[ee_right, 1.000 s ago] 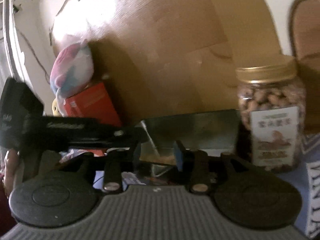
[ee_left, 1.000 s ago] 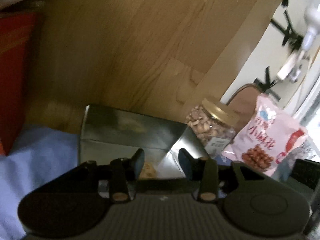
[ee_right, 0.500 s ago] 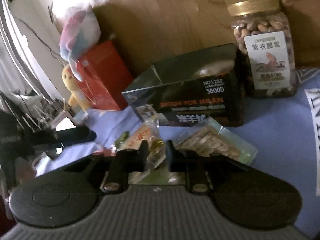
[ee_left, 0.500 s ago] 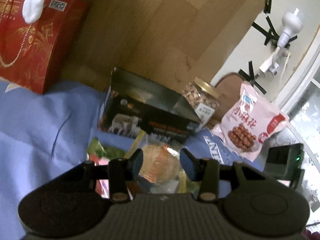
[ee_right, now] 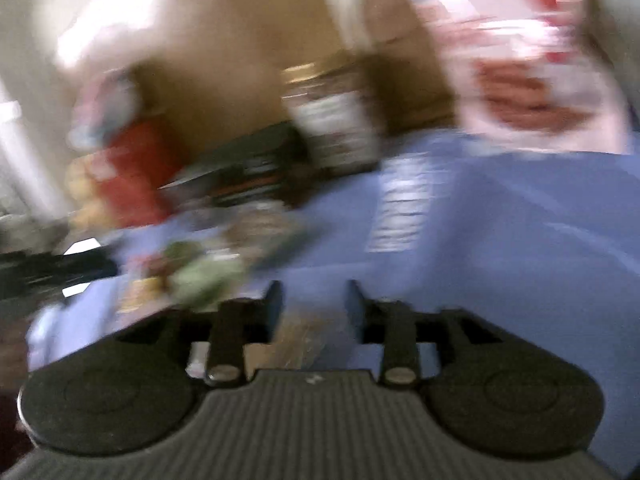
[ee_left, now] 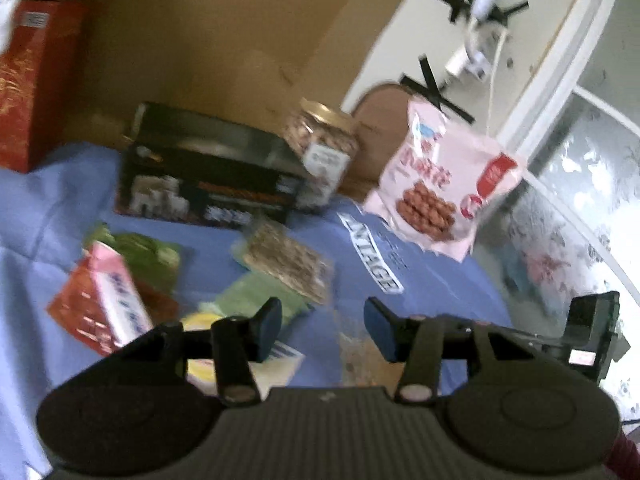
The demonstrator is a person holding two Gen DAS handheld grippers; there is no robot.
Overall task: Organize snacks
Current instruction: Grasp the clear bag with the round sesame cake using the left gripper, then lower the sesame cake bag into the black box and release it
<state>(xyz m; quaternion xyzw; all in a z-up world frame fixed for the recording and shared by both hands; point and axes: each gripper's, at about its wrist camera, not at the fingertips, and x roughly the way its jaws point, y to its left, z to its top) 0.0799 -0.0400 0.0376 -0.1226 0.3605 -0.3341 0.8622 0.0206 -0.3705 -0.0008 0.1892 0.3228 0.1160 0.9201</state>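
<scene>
We see crinkly foil snack packets (ee_left: 120, 280) at left centre on the blue cloth (ee_left: 420, 276). Our left gripper (ee_left: 323, 322) and blurred right gripper (ee_right: 313, 300) are both opening, 2 fingers apart, nothing clamped.

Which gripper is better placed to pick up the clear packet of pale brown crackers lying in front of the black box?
Left, probably. The left gripper is opening with nothing between its fingers, and the clear cracker packet lies just ahead on the blue cloth. The right gripper, also opening and empty, has the snacks off to its left.
</scene>
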